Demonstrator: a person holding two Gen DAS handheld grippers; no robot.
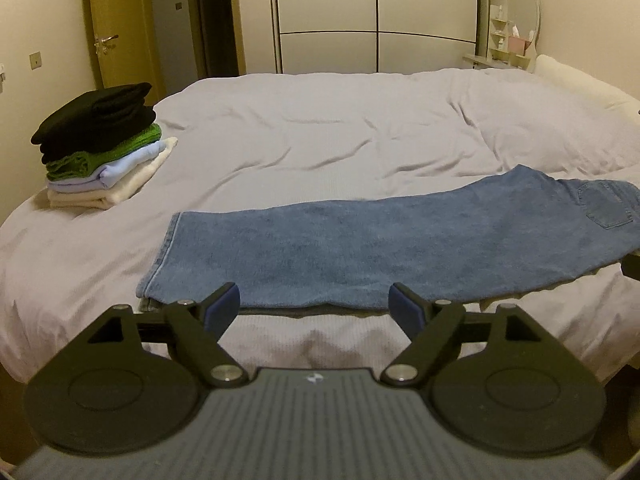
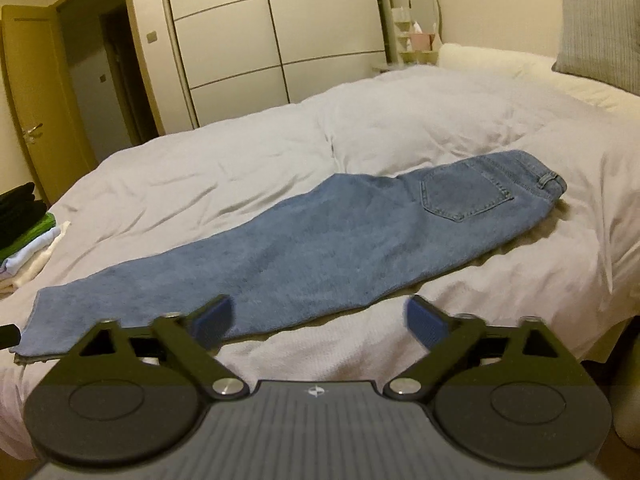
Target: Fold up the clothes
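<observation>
left wrist: left gripper (image 1: 315,304) spread wide, empty, just short of jeans (image 1: 360,252) lying on bed (image 1: 320,140). right gripper (image 2: 319,322) likewise wide, empty.

left claw (image 1: 315,304): fingers spread wide, holding nothing | right claw (image 2: 319,320): fingers spread wide, holding nothing

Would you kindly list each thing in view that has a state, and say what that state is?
jeans: folded lengthwise, lying flat on the bed, not held
stack of clothes: folded, piled at the bed's left edge
left tongs: open, empty
right tongs: open, empty
door: open
wardrobe: shut
</observation>
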